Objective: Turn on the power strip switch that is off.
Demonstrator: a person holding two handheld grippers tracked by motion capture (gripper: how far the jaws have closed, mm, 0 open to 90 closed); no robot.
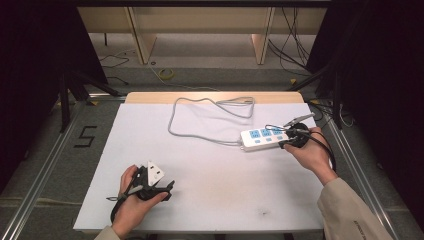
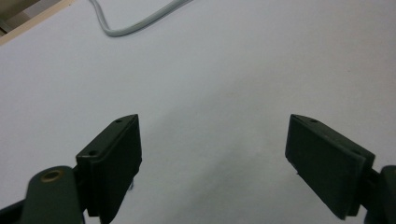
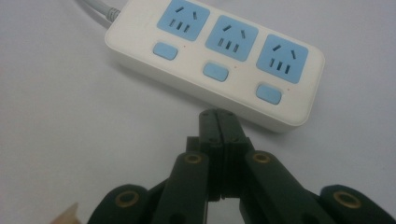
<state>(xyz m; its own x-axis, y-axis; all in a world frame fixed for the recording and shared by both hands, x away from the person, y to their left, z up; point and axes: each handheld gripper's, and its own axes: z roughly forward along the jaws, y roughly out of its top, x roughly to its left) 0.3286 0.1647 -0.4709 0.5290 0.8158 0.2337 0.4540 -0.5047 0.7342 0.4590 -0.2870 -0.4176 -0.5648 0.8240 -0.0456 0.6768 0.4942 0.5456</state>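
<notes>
A white power strip (image 1: 263, 138) is lying flat on the desk (image 1: 200, 170), toward its right side, with its three blue sockets and three blue buttons facing up. This strip is being taken as the landmark for everything else.

A grey cord (image 1: 210, 117) is running from the strip's left end, and it is being seen looping away across the desk toward the far edge and back again.

The right hand-held gripper (image 1: 286, 144) is being held by the person's right hand (image 1: 312, 150) at the strip's right end. In the right gripper view, the right hand-held gripper (image 3: 217, 122) is being shown with its black jaws pressed together and nothing between them. Their joined tips are being held just beside the strip's near long wall, below the middle button; whether they are touching that wall cannot be told.

The left hand-held gripper (image 1: 167, 191) is being held by the person's left hand (image 1: 132, 202) well apart from the strip, to its left and nearer the desk's front edge. In the left gripper view, the left hand-held gripper (image 2: 212, 154) is being shown with its jaws spread wide over bare white desk, with nothing between them. A curve of the cord (image 2: 135, 21) is being seen beyond them, at the top of that view.
</notes>
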